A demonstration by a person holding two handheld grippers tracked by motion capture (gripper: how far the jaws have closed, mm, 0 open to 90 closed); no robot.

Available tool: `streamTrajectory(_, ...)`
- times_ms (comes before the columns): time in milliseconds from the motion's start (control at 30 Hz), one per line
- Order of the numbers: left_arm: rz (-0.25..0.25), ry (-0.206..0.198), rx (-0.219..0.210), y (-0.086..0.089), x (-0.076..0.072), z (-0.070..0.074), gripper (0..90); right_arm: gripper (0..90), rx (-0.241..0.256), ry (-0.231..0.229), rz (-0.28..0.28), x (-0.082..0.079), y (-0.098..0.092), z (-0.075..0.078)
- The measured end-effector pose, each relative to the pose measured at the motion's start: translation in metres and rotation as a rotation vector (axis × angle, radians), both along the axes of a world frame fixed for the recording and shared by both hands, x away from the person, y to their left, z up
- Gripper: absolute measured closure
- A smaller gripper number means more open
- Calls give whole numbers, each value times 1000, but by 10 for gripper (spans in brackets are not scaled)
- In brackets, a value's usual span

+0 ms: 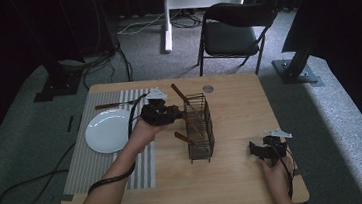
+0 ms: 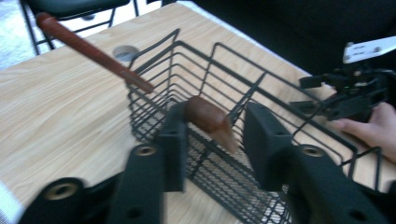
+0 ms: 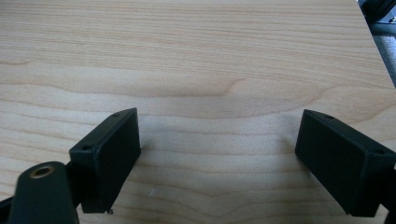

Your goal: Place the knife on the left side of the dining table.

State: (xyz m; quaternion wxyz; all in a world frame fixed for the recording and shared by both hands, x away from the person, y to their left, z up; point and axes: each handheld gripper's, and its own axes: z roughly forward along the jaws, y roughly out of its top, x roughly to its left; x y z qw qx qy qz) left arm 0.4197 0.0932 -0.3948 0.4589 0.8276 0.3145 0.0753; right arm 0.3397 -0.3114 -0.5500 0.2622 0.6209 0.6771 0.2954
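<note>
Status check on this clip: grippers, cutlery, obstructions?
Left gripper open around brown wooden handle in black wire basket. Right gripper open over bare table. Nothing obstructing.

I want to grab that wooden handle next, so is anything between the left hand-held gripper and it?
Nothing visible: the left hand-held gripper is open with the wooden handle already between its jaws, just above the wire basket rim.

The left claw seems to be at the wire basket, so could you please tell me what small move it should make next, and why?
Probably close the left claw on the brown handle. Its jaws stand open on either side of that handle, which leans in the wire basket, so nothing is gripped yet. The right claw hangs open over bare table, so it plays no part.
</note>
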Motion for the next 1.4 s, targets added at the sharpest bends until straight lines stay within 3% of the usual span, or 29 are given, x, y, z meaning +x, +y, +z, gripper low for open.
streamTrajectory(100, -15, 21, -9, 1, 0, 0, 680, 133, 0, 0, 0, 0, 0, 0)
streamTrajectory(300, -85, 75, -94, 1, -2, 1, 742, 133, 0, 0, 0, 0, 0, 0)
streamTrajectory(533, -89, 24, -85, -3, -10, 5, 754, 133, -1, -1, 0, 0, 0, 0)
streamTrajectory(1000, -92, -12, -97, 7, -24, 26, 754, 134, 0, -1, 1, 0, 0, 0)
streamTrajectory(1133, -84, -52, -96, 13, -29, 38, 754, 134, 0, -1, 1, 0, 0, 0)
streamTrajectory(1200, -81, -50, -115, 16, -30, 42, 754, 133, 0, -1, 1, 0, 0, 0)
streamTrajectory(1400, -85, -77, -117, 25, -37, 57, 754, 133, 0, 0, 1, 0, 0, 0)
